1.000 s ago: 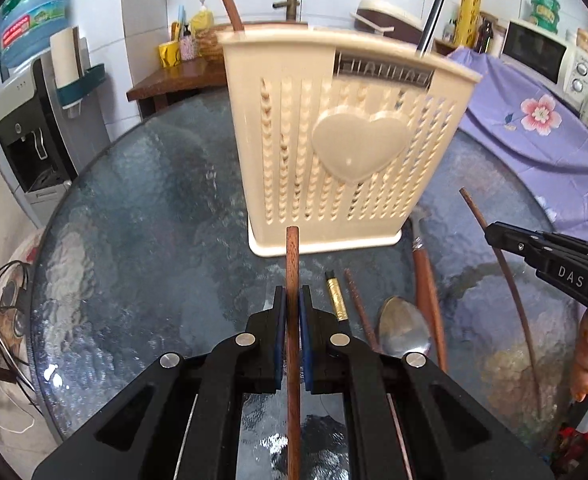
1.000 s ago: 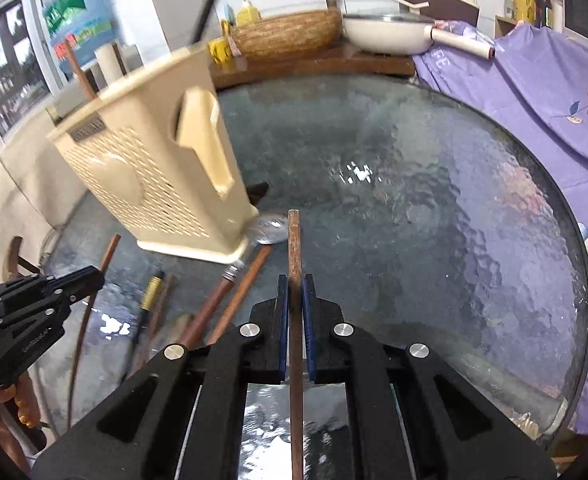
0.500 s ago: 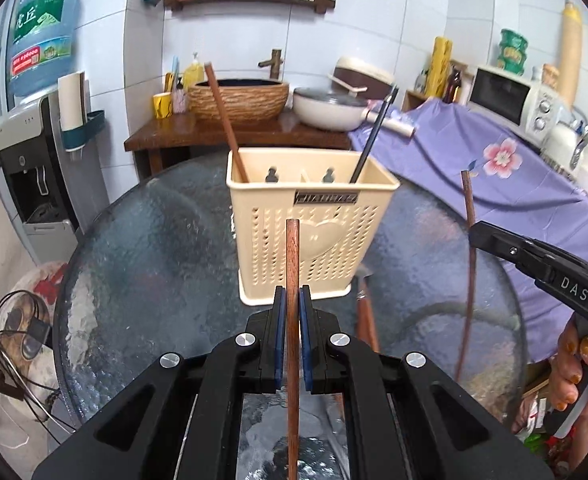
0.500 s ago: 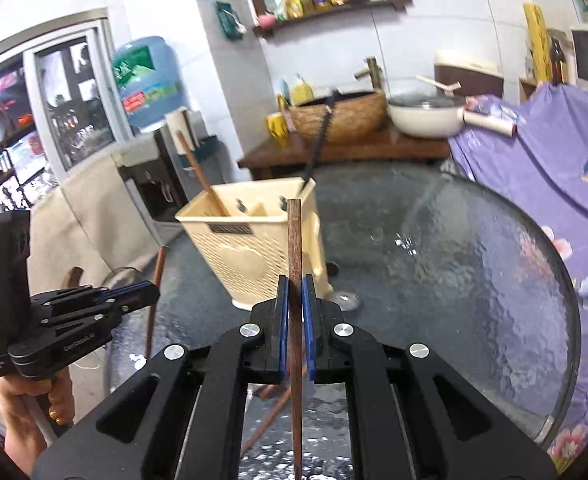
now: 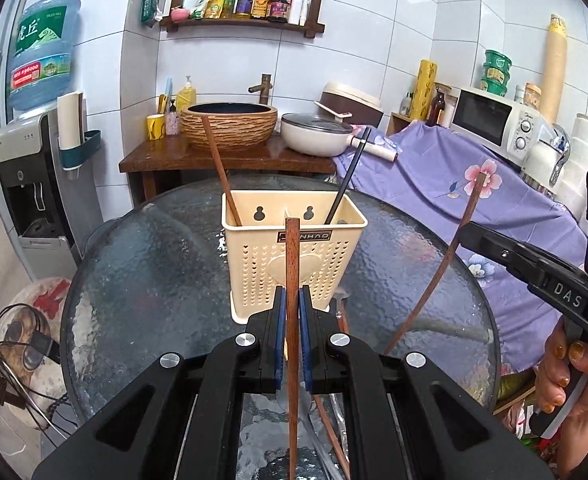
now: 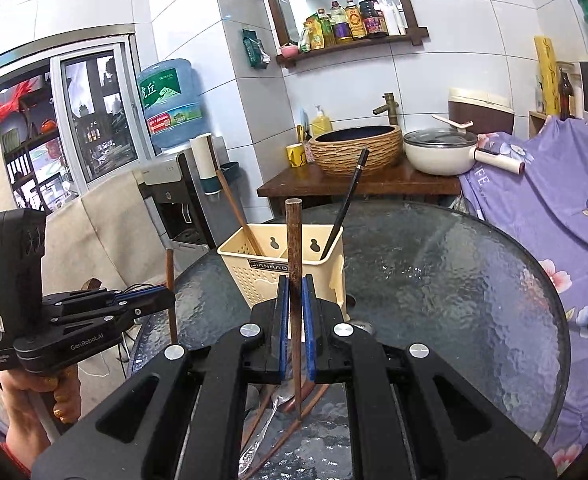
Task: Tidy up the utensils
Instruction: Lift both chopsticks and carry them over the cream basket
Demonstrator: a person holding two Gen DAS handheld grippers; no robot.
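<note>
My left gripper is shut on a brown wooden chopstick that stands upright in front of the cream perforated utensil holder. My right gripper is shut on a second brown chopstick, also upright, above and short of the holder. Each gripper shows in the other's view, held by a hand: the right gripper at the right, the left gripper at the left. A brown chopstick and a black chopstick lean in the holder. A spoon and more chopsticks lie on the glass below.
The round textured glass table carries the holder. Behind it stands a wooden side table with a woven basin and a white pan. Purple flowered cloth covers things at the right. A water dispenser and cables stand at the left.
Both grippers have lifted off the table with their chopsticks and tilted up. The holder now looks smaller and farther below, and the back wall and shelf have come into view.
</note>
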